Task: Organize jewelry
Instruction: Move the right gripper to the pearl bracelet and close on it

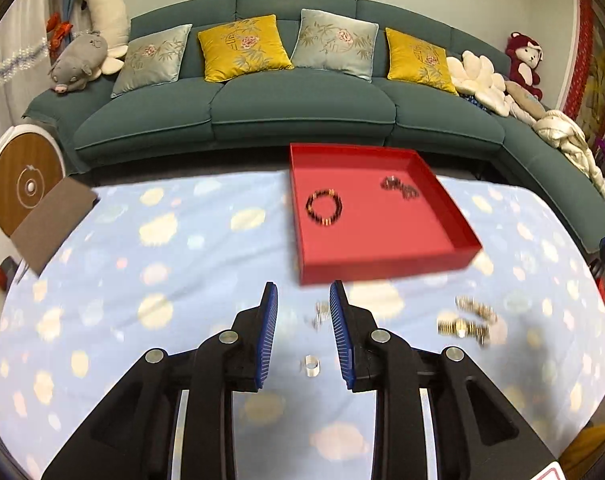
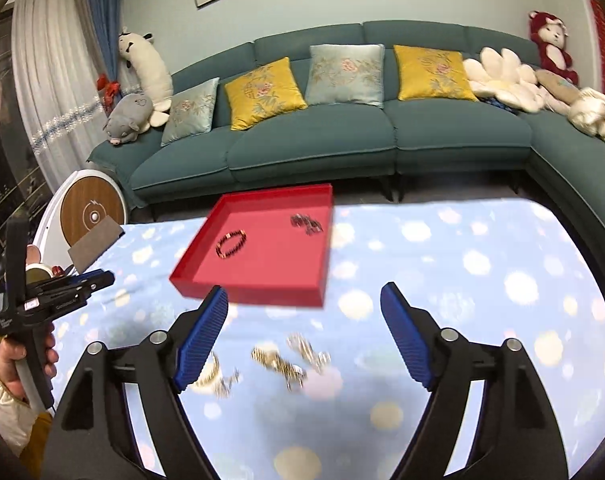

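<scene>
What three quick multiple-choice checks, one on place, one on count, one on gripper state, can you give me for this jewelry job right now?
1. Where does the dark beaded bracelet lie?
A. On the blue cloth
B. In the red tray
C. On the sofa

2. How many pieces of jewelry are in the tray?
A. Two
B. None
C. Five

3. How is the right gripper?
A. Shut on a watch
B. Shut on nothing
C. Open, holding nothing

Answers:
1 B, it rests on the tray floor, left of the dark chain.
2 A, only the bracelet and the chain lie inside.
3 C, its blue fingers stand wide apart above the gold jewelry on the cloth.
</scene>
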`<state>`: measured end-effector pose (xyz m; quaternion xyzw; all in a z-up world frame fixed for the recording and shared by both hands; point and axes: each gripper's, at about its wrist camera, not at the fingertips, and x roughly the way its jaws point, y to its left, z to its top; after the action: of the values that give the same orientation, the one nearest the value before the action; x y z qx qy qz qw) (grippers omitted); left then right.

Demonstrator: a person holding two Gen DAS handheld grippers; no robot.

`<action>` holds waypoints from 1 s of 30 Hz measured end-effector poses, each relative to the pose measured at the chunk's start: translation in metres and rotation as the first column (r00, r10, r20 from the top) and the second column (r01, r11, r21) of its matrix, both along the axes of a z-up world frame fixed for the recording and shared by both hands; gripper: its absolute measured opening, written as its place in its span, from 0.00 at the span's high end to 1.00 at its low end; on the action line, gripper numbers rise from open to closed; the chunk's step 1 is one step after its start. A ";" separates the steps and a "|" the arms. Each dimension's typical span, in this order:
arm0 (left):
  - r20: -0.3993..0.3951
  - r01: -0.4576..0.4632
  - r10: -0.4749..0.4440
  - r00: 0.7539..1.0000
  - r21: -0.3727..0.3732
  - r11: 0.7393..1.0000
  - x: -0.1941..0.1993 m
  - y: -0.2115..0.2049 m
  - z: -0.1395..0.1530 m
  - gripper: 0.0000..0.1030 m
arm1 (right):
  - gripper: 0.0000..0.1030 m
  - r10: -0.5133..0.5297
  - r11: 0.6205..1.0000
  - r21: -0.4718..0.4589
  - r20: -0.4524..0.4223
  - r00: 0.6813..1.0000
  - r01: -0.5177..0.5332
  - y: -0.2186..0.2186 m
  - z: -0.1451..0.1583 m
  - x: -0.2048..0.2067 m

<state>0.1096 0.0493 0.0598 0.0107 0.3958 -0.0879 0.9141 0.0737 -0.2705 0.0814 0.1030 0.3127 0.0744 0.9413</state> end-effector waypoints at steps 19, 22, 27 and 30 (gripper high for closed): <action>-0.147 -0.061 0.047 0.988 -0.093 0.994 -0.014 0.007 -0.079 0.63 | 0.36 0.009 0.996 -0.084 -0.137 0.991 -0.021 0.018 -0.075 0.012; -0.166 -0.058 0.040 0.985 -0.105 0.993 -0.012 0.008 -0.085 0.63 | 0.37 0.039 0.993 -0.100 -0.164 0.986 -0.056 0.031 -0.085 0.015; -0.174 -0.036 0.024 0.985 -0.066 0.997 -0.010 0.002 -0.094 0.63 | 0.38 0.060 0.992 -0.102 -0.180 0.982 -0.079 0.041 -0.090 0.018; -0.184 -0.042 0.030 0.982 -0.063 0.997 -0.006 0.001 -0.100 0.63 | 0.42 0.061 0.993 -0.085 -0.189 0.980 -0.079 0.041 -0.092 0.019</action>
<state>0.1036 0.0506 -0.0397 -0.0350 0.4752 -0.0852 0.8750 0.0928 -0.2299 -0.0108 0.0550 0.4059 0.0831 0.9085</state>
